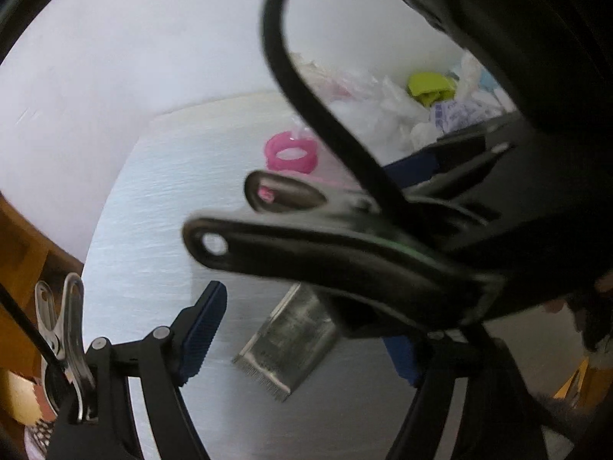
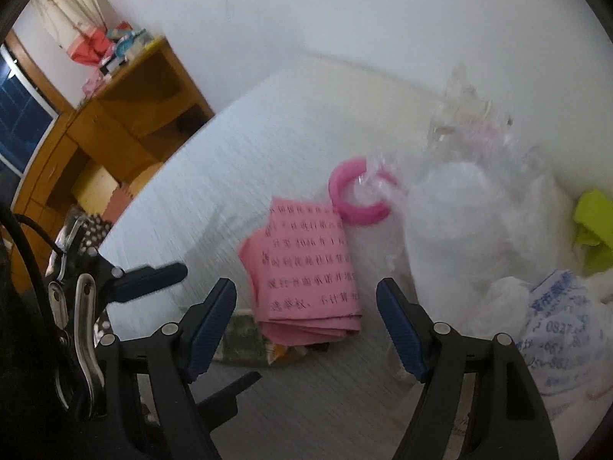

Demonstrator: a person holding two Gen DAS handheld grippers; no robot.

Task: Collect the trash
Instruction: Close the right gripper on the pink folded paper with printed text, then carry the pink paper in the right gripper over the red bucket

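My left gripper [image 1: 306,341] is open over a silver foil wrapper [image 1: 285,345] lying on the pale table [image 1: 153,211]. The right gripper's black body crosses the left wrist view and hides part of the scene. My right gripper [image 2: 306,329] is open and empty, just short of a folded pink printed paper [image 2: 306,268]. A pink ring [image 2: 360,195] lies behind the paper, also seen in the left wrist view [image 1: 292,152]. A heap of clear plastic bags [image 2: 459,207], a lime green scrap [image 2: 594,226] and a blue-printed white bag [image 2: 555,329] lie to the right.
A white wall [image 2: 345,11] stands behind the table. A wooden shelf unit [image 2: 126,115] with boxes on top is at the left. A patterned wrapper [image 2: 245,341] lies under the pink paper's near edge. The left gripper's blue finger [image 2: 149,276] shows at the left.
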